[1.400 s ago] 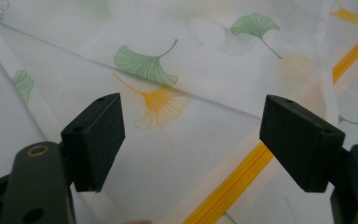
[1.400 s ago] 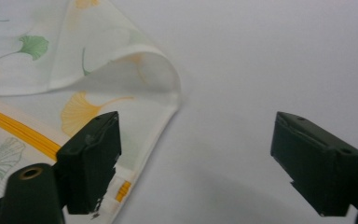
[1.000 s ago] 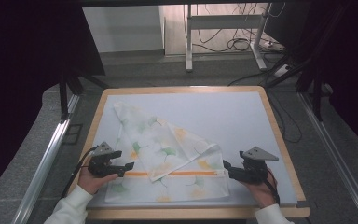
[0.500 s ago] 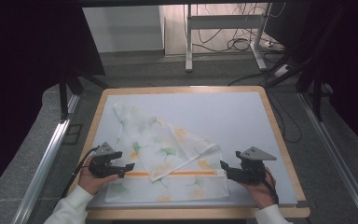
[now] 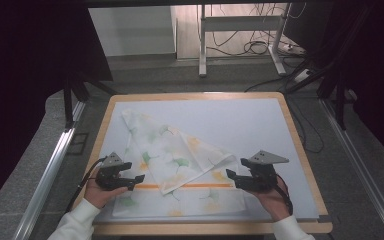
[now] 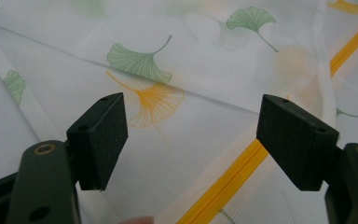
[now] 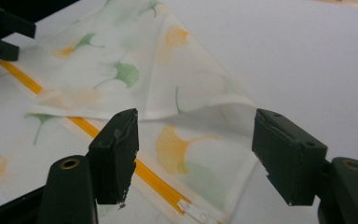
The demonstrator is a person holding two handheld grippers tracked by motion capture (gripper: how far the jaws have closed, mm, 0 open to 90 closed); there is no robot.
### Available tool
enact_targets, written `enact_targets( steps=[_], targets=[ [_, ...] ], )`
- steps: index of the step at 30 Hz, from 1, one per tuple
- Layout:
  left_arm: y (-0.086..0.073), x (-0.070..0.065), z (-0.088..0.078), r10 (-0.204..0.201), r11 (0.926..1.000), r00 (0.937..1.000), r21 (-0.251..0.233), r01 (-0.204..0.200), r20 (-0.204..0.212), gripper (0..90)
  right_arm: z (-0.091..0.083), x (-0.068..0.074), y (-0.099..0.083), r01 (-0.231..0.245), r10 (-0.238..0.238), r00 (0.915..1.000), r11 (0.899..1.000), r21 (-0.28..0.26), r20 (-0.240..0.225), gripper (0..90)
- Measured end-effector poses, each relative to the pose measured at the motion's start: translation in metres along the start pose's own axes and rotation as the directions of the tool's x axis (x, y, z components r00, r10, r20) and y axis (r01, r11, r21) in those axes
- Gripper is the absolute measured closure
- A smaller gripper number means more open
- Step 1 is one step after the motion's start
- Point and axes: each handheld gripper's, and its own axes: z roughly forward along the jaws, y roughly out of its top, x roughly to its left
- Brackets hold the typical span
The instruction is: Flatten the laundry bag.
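my left gripper (image 5: 136, 178) has its jaws spread wide with nothing between them but air. below and ahead of them lies the white cloth cover (image 6: 205, 93) printed with green and orange ginkgo leaves, and its orange zipper (image 6: 242, 172) runs slantwise under the gap, closer to my right-hand jaw in the left gripper view. my right gripper (image 5: 230, 176) is open too, jaws well apart. between and just beyond them sits the near corner of the cover (image 7: 200, 154), with a folded-over flap (image 7: 135, 70) lying past the jaw tips. the zipper (image 7: 154, 179) passes beside the left-hand jaw and ends at a white pull (image 7: 192, 211) low between the jaws. the cover rests on the pale table top (image 5: 260, 125).
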Motion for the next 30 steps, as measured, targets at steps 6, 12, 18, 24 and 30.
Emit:
enact_targets(
  steps=[6, 12, 18, 24, 30],
  targets=[
    [0.000, 0.001, 0.001, 0.001, 1.0000, 1.0000, 0.003, -0.001, 0.002, 24.4, 0.004, 0.005, 0.015, -0.014, 0.015, 0.9993, 1.000, 0.015, -0.034, 32.4],
    [0.000, -0.002, 0.002, -0.004, 1.0000, 1.0000, 0.001, 0.004, 0.001, 24.2, 0.011, 0.011, 0.021, -0.011, 0.012, 0.9986, 1.000, 0.019, -0.051, 33.7],
    [0.000, -0.001, 0.002, 0.002, 1.0000, 1.0000, 0.005, -0.002, 0.001, 24.2, 0.019, 0.020, 0.027, 0.003, 0.001, 0.9960, 0.999, 0.053, -0.089, 35.3],
    [0.000, -0.001, 0.002, 0.003, 1.0000, 1.0000, 0.004, -0.003, 0.002, 24.2, 0.024, 0.030, 0.037, 0.023, -0.016, 0.9932, 0.998, 0.054, -0.115, 35.8],
    [0.000, -0.001, 0.002, -0.003, 1.0000, 1.0000, -0.001, 0.003, 0.002, 24.2, 0.036, 0.042, 0.044, 0.052, -0.043, 0.9890, 0.997, 0.063, -0.141, 35.9]
  ],
)
